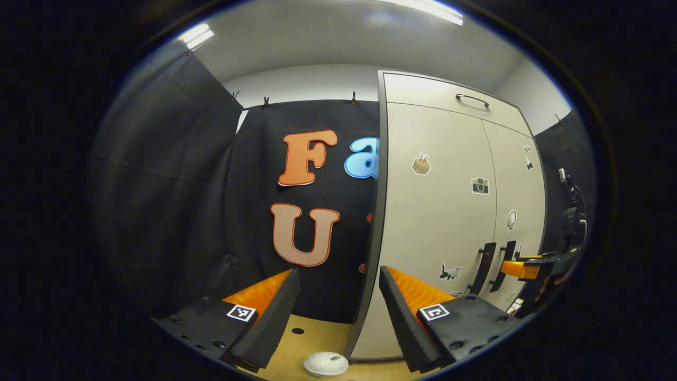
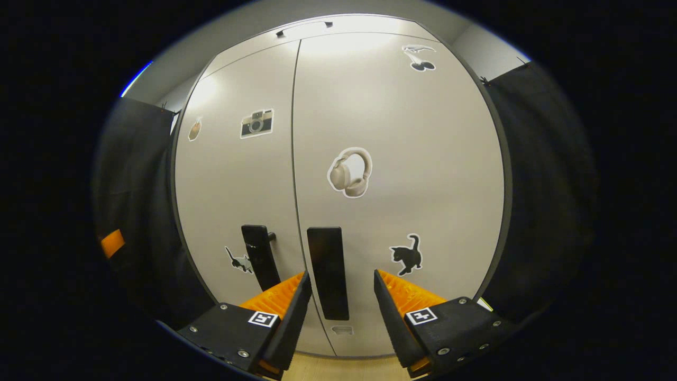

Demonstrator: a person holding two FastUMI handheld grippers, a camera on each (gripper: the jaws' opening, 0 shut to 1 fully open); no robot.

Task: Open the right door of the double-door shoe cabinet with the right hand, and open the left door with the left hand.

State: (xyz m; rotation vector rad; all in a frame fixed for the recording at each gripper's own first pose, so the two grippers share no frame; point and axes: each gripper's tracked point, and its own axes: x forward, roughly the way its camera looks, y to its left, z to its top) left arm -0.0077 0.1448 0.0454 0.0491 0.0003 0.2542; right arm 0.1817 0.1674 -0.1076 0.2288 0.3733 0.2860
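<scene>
Ahead of the left gripper (image 1: 338, 309), in the left gripper view, the cabinet's left edge is faced; its jaws are spread wide and empty, the left door handle (image 1: 485, 265) well off to the side. The right gripper (image 1: 521, 269) is seen near the handles. Through the right gripper view, the right gripper (image 2: 338, 296) is held wide open, empty, straddling the right door handle (image 2: 328, 272) without touching. Both doors appear shut, so the right door's grasp is judged in hand; advancing and closing on it is called for next.

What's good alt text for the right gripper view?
The open right gripper faces the closed pale grey double-door shoe cabinet, its fingers straddling the right door's black vertical bar handle without touching it. The left door's matching black handle stands just beside; headphone, cat and camera stickers dot the doors.
</scene>
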